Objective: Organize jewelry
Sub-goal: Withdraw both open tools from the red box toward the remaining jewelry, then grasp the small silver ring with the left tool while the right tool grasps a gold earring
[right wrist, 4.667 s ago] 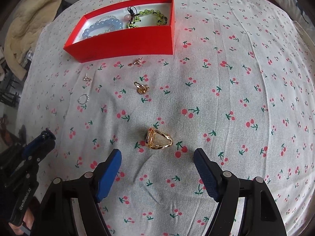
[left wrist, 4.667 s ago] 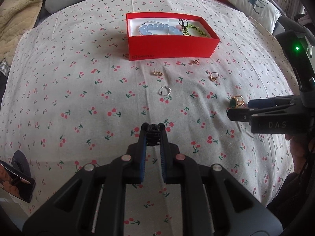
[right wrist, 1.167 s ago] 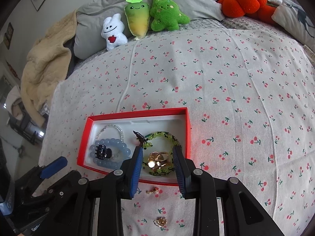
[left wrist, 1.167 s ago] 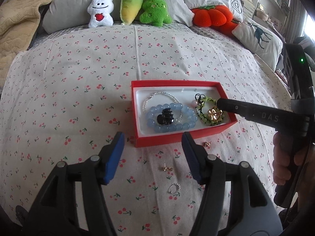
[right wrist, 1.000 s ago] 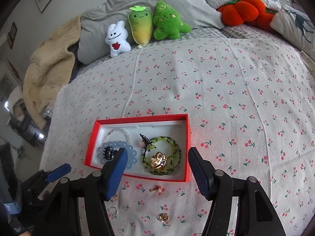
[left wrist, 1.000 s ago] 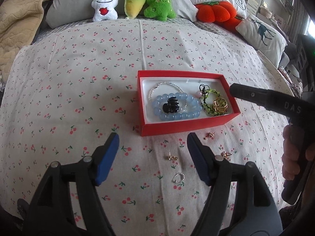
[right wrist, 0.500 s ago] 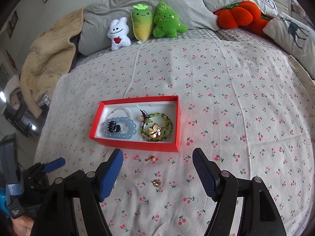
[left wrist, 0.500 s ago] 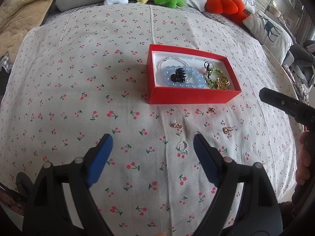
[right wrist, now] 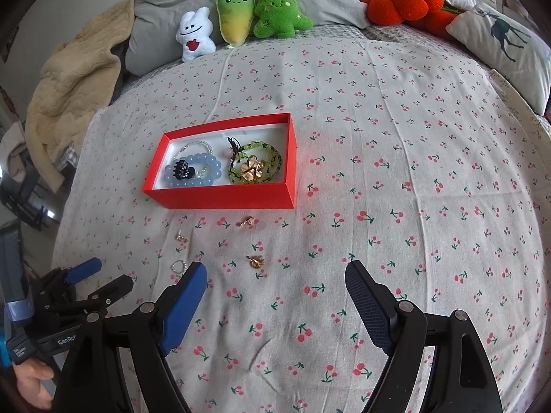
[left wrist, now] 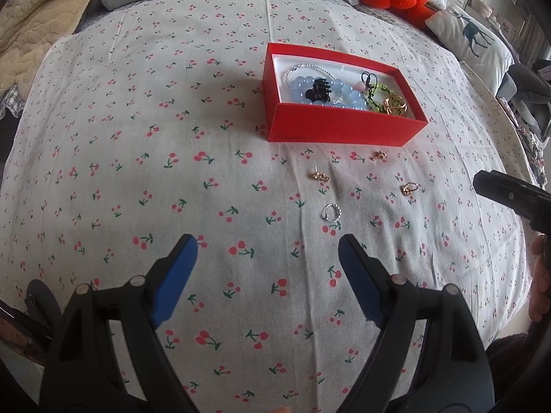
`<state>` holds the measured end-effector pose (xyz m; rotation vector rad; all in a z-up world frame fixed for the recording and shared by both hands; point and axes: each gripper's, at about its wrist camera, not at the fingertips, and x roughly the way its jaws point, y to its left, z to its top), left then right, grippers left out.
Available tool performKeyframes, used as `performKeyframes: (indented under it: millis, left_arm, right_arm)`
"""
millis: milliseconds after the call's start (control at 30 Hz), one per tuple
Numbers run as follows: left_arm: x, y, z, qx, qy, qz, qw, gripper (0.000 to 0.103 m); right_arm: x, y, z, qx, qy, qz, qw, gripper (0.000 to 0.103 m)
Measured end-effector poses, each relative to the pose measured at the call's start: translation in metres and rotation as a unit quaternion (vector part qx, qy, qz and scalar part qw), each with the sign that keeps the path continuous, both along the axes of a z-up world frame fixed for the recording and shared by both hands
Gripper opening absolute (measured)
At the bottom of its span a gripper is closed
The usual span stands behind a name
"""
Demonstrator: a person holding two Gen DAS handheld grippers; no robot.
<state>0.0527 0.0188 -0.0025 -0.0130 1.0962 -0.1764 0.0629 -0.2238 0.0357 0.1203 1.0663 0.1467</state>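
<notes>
A red box (left wrist: 344, 127) (right wrist: 224, 199) on the cherry-print bedspread holds a blue bead bracelet (right wrist: 206, 168), a black hair claw (left wrist: 318, 91), a green bracelet (right wrist: 272, 158) and a gold ring (left wrist: 395, 105) (right wrist: 253, 168). In front of the box lie a silver ring (left wrist: 330, 212) (right wrist: 178, 266), a gold ear stud (left wrist: 320, 176) (right wrist: 181, 238), a second stud (left wrist: 378, 155) (right wrist: 247, 222) and a small gold ring (left wrist: 408, 188) (right wrist: 255, 261). My left gripper (left wrist: 267, 265) is open and empty, short of the silver ring. My right gripper (right wrist: 275, 287) is open and empty, short of the small gold ring.
Plush toys (right wrist: 237, 17), an orange pumpkin cushion (right wrist: 403, 0) and pillows (right wrist: 502, 48) line the head of the bed. A beige blanket (right wrist: 69, 96) hangs at the left. The right gripper's body (left wrist: 516, 199) shows at the right edge of the left wrist view.
The right gripper let go of the gold ring in the box. Both grippers have pulled back toward me from the box and opened wider.
</notes>
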Motion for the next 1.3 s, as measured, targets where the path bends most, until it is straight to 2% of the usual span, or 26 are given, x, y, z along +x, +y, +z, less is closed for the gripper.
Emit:
performKeyframes:
  millis: [300, 533, 633, 700, 767, 967, 1300]
  left_arm:
    - [-0.009, 0.003, -0.022, 0.014, -0.004, -0.019, 0.9997, 0.084]
    - [-0.004, -0.005, -0.028, -0.019, -0.013, -0.057, 0.9981, 0.083]
    - [0.000, -0.015, -0.028, -0.038, -0.016, -0.080, 0.9959, 0.069]
    - [0.002, -0.023, -0.029, -0.047, -0.017, -0.097, 0.9941, 0.056]
    - [0.005, -0.031, -0.030, -0.048, -0.019, -0.111, 0.9925, 0.050]
    - [0.014, -0.046, -0.036, -0.046, -0.022, -0.127, 0.9905, 0.044]
    - [0.019, -0.057, -0.041, -0.025, -0.031, -0.140, 0.9894, 0.020]
  right_arm:
    - [-0.010, -0.011, -0.028, -0.027, 0.019, 0.001, 0.999, 0.084]
    - [-0.007, -0.015, -0.052, -0.042, 0.038, 0.006, 0.998, 0.084]
    - [-0.005, -0.015, -0.055, -0.043, 0.040, 0.010, 0.998, 0.084]
    - [-0.003, -0.014, -0.057, -0.042, 0.040, 0.012, 0.998, 0.084]
    - [0.000, -0.012, -0.059, -0.041, 0.043, 0.013, 0.998, 0.084]
    - [0.005, -0.009, -0.066, -0.038, 0.051, 0.018, 0.998, 0.084]
    - [0.013, -0.005, -0.070, -0.039, 0.053, 0.026, 0.998, 0.084]
